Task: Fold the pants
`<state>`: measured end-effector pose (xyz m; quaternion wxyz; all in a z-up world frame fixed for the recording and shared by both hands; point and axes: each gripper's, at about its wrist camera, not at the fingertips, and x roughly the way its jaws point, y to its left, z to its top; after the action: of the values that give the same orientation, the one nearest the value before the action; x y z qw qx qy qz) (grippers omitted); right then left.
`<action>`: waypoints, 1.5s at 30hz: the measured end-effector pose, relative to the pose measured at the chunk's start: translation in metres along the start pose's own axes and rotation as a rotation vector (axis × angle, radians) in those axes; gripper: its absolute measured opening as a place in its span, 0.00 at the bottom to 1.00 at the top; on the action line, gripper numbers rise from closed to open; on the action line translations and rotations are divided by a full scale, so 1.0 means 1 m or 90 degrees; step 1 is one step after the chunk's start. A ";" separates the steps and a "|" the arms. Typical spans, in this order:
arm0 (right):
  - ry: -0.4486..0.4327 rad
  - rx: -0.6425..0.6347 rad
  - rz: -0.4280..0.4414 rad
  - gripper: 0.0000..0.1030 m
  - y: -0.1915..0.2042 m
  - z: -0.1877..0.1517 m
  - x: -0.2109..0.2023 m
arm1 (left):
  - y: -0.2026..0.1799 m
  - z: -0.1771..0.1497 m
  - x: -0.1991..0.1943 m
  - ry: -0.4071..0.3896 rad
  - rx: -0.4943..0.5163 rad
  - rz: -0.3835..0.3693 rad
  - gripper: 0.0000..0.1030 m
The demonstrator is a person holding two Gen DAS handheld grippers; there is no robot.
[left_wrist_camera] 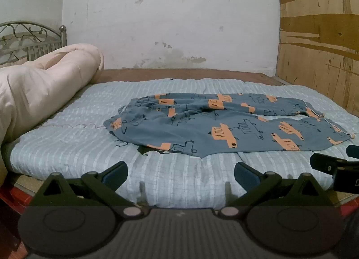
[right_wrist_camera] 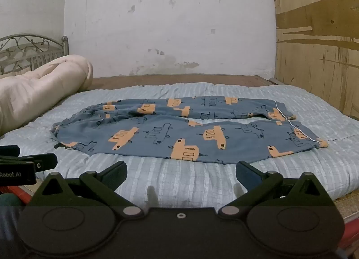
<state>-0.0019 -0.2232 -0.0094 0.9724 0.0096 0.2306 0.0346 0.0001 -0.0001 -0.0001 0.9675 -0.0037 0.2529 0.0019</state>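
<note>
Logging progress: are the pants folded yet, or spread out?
Spread out: pants lie flat on the bed, both legs side by side, unfolded.

Your left gripper (left_wrist_camera: 180, 175): matte black linkage arms w/ triangular cut-outs, dark blue finger pads (left_wrist_camera: 115, 172), two pale round pivot pins, ribbed grey body btwn big round black discs; your right gripper (right_wrist_camera: 180, 175): same black arms & discs, blue pads (right_wrist_camera: 245, 176), smooth black body w/ small white ring at centre; seen from the right cam, the left unit's side shows white "Robot.AI" lettering & a small screw
</note>
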 end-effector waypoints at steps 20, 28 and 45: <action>0.001 0.001 0.000 0.99 0.000 -0.001 0.000 | 0.000 0.000 -0.001 0.001 -0.001 -0.003 1.00; 0.005 0.000 -0.005 0.99 0.000 0.000 0.000 | 0.000 -0.006 0.000 0.001 -0.003 -0.003 1.00; 0.006 -0.002 -0.006 0.99 0.000 0.000 0.001 | 0.000 -0.003 0.001 0.004 -0.003 -0.003 1.00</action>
<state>-0.0013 -0.2227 -0.0094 0.9714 0.0069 0.2354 0.0307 -0.0006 -0.0001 -0.0030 0.9667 -0.0068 0.2558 0.0003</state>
